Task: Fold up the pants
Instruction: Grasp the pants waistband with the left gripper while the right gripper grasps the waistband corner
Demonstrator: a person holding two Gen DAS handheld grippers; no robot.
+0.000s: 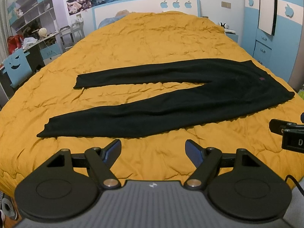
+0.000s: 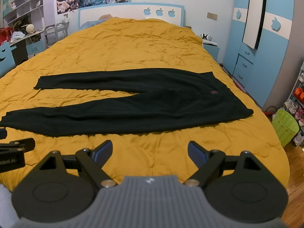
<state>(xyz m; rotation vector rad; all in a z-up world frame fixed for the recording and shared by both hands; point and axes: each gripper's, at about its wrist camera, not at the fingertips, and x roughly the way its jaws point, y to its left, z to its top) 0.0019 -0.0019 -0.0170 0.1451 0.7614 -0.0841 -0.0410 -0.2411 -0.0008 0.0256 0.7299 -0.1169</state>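
Observation:
Black pants (image 1: 171, 98) lie flat on the yellow quilt (image 1: 152, 38), legs spread apart and pointing left, waistband at the right. They also show in the right wrist view (image 2: 133, 104). My left gripper (image 1: 153, 144) is open and empty, hovering above the quilt just short of the near leg. My right gripper (image 2: 150, 146) is open and empty, also just short of the near leg, closer to the waist end. The right gripper shows at the right edge of the left wrist view (image 1: 288, 133). The left gripper shows at the left edge of the right wrist view (image 2: 15, 148).
The bed has a blue and white headboard (image 1: 148, 7) at the far end. A desk and shelves (image 1: 28, 28) stand at the left, a blue wardrobe (image 2: 262, 47) at the right. A green basket (image 2: 285, 129) sits on the floor right of the bed.

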